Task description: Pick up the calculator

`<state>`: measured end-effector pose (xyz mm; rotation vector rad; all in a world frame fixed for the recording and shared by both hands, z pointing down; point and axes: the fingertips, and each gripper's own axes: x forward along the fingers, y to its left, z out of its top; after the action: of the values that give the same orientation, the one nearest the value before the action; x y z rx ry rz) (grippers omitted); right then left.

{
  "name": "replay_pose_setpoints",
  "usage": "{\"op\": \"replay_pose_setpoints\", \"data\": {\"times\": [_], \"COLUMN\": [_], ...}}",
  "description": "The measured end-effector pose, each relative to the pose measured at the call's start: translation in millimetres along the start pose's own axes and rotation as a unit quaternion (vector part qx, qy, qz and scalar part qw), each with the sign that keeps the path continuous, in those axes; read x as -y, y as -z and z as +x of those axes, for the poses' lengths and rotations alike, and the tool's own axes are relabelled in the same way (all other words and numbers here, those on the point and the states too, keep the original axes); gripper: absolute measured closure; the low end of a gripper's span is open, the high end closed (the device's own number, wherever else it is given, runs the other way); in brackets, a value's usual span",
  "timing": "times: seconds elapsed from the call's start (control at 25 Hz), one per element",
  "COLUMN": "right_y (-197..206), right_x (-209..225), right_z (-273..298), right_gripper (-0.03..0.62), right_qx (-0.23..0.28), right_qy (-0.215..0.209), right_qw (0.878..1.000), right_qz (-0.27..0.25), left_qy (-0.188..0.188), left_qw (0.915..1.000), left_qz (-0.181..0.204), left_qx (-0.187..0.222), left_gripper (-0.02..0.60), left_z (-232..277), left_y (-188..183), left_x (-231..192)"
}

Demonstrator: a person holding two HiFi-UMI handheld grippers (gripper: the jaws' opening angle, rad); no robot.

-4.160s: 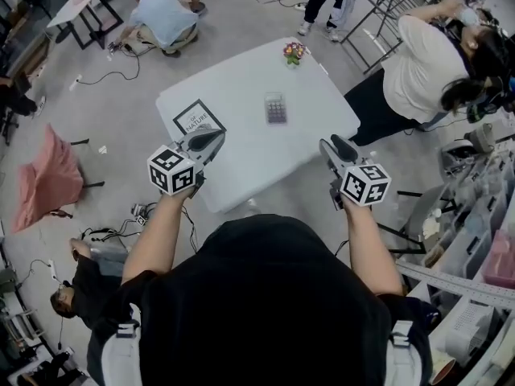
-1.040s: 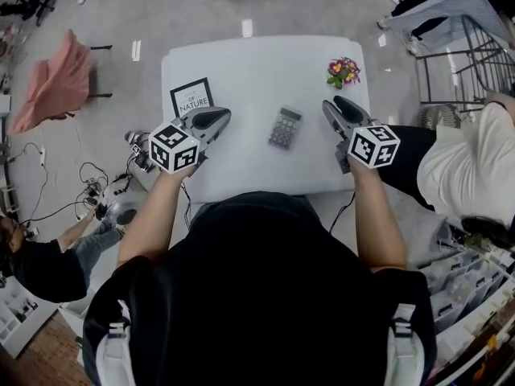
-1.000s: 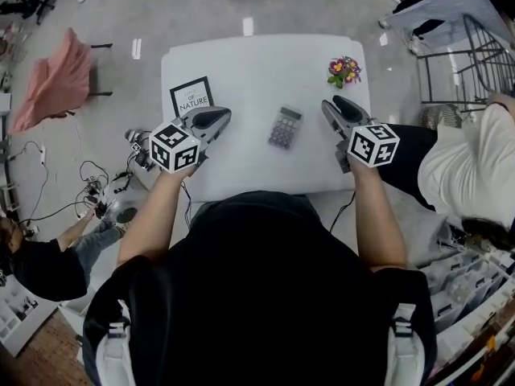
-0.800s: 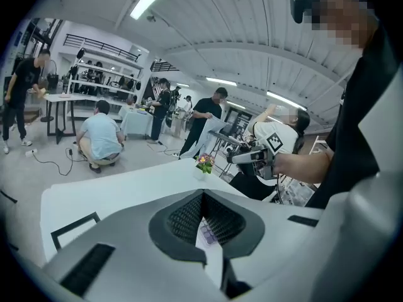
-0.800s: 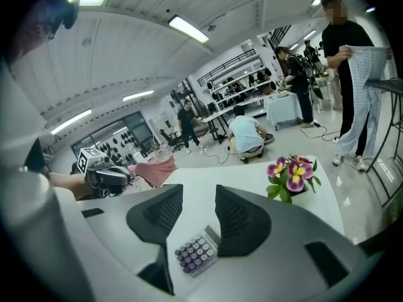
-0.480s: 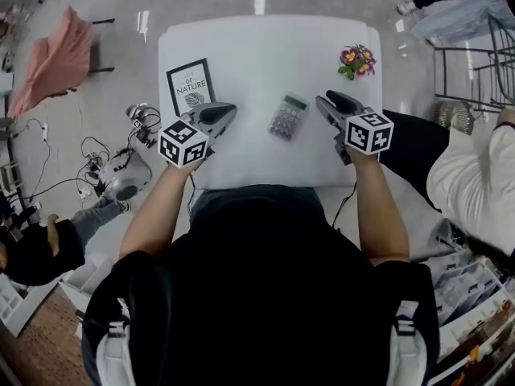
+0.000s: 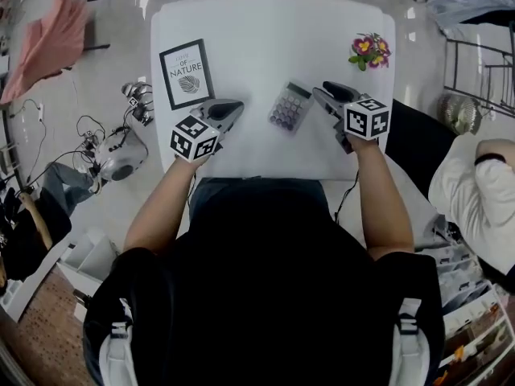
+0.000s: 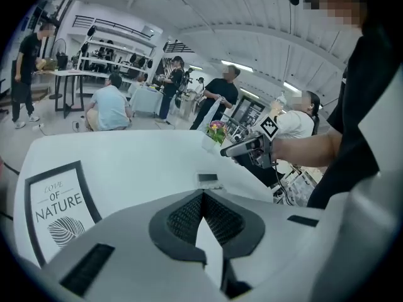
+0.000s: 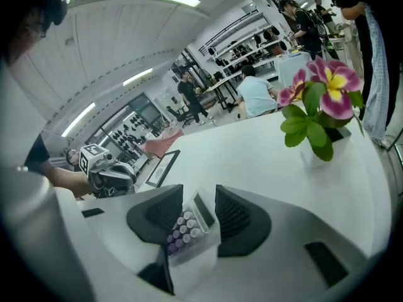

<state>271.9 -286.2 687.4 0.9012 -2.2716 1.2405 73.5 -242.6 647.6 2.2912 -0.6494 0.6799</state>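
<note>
The grey calculator (image 7: pixel 288 108) with purple keys lies flat on the white table (image 7: pixel 265 30), near the front edge. My right gripper (image 7: pixel 319 92) hovers just right of it, open. In the right gripper view the calculator (image 9: pixel 187 226) shows in the gap of the right gripper (image 9: pixel 198 197), just ahead of the fingertips, and no pad touches it. My left gripper (image 7: pixel 235 105) hangs left of the calculator, shut and holding nothing. In the left gripper view its pads meet at the left gripper (image 8: pixel 203 197) tip, and the calculator (image 8: pixel 207 178) lies farther off.
A framed "Love of Nature" print (image 7: pixel 183 72) lies at the table's left. A small potted flower (image 7: pixel 370 51) stands at the back right. On the floor are cables and a device (image 7: pixel 121 155) at the left. A person (image 7: pixel 479 187) is at the right.
The table has drawn nearer in the head view. Both grippers now reach over its front part, and the right one has closed in on the calculator's right side.
</note>
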Motion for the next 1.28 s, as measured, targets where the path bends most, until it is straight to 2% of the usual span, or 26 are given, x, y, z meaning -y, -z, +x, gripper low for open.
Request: {"op": "replay_pose_setpoints", "data": {"times": [0.32, 0.52, 0.8, 1.04, 1.28], "right_y": [24.5, 39.9, 50.9, 53.8, 55.5], "right_x": [15.2, 23.9, 23.7, 20.7, 16.8], "right_z": [30.7, 44.0, 57.6, 71.1, 72.9], "right_gripper": [0.424, 0.421, 0.414, 0.413, 0.424], "right_qx": [-0.053, -0.094, -0.130, -0.150, -0.151], "right_qy": [-0.017, -0.023, -0.044, -0.063, -0.085], "right_qw": [0.998, 0.995, 0.990, 0.987, 0.985], "right_qz": [0.001, 0.012, 0.008, -0.005, 0.019], "left_qy": [0.014, 0.026, 0.019, 0.022, 0.024], "left_qw": [0.9994, 0.9973, 0.9941, 0.9923, 0.9902], "left_qz": [-0.009, -0.040, -0.061, -0.062, -0.064], "left_qx": [-0.031, -0.056, -0.087, -0.105, -0.122], "left_gripper": [0.565, 0.565, 0.565, 0.565, 0.565], "left_z": [33.5, 57.0, 77.5, 92.0, 98.3], "left_y": [39.3, 65.3, 96.0, 109.9, 115.8], "left_x": [8.4, 18.9, 24.9, 27.6, 25.3]}}
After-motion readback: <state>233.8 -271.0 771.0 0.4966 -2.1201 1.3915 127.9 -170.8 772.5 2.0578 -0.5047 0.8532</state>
